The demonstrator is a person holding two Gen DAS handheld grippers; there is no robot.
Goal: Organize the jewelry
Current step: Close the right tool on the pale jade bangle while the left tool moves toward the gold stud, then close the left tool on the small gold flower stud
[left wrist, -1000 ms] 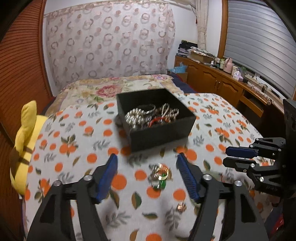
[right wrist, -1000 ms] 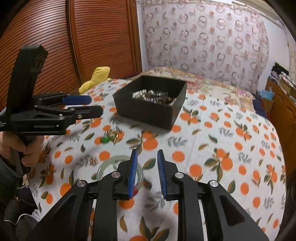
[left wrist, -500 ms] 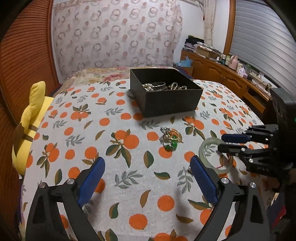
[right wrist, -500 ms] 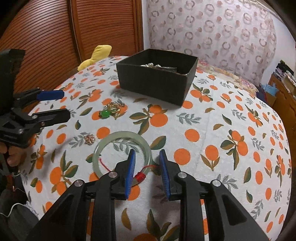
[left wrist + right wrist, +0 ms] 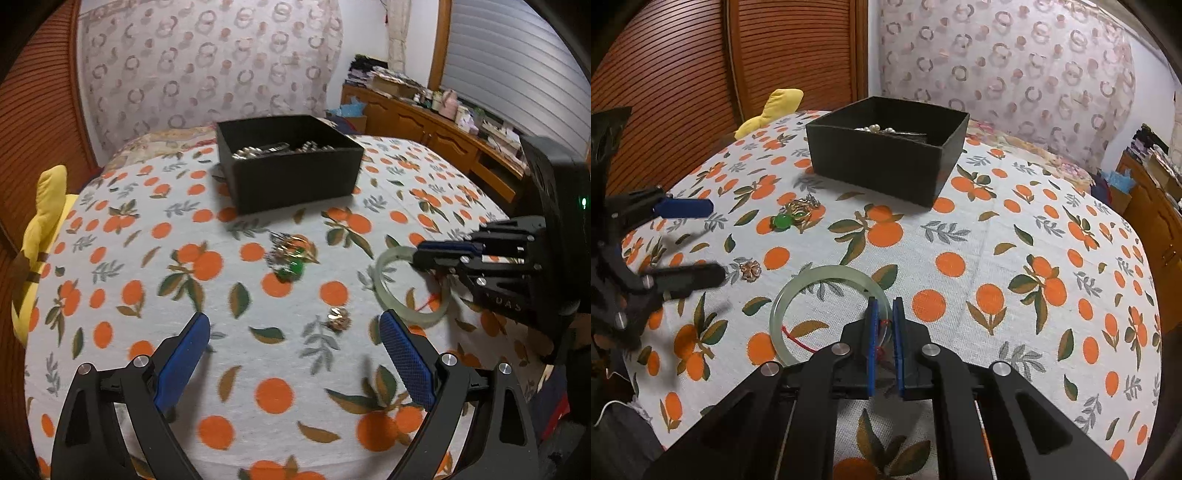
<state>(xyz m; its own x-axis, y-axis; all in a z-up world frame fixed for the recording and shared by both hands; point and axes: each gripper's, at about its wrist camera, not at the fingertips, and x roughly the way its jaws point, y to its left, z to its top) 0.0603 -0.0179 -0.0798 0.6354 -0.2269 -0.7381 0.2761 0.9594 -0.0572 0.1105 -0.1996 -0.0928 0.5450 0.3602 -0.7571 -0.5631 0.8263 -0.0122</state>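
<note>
A pale green jade bangle [image 5: 798, 291] with a red thread lies on the orange-print cloth. My right gripper [image 5: 884, 306] is shut on its near rim; the bangle [image 5: 384, 266] and right gripper [image 5: 421, 254] also show in the left wrist view. My left gripper [image 5: 291, 325] hangs low over the cloth, wide open, its jaws closing slightly. A small gold brooch [image 5: 337, 319] lies between its tips, untouched. A gold chain with a green stone [image 5: 290, 258] lies beyond. The black box [image 5: 295, 177] further back holds pearls and bracelets.
A yellow plush toy [image 5: 40, 229] sits off the table's left edge. Slatted wooden doors [image 5: 701, 74] stand behind it. A wooden cabinet [image 5: 424, 125] with clutter runs along the right wall. The round table's cloth drops away at its edges.
My right gripper's jaws have closed onto the bangle's rim. My left gripper opened wider, then sank toward the cloth and drew near the brooch.
</note>
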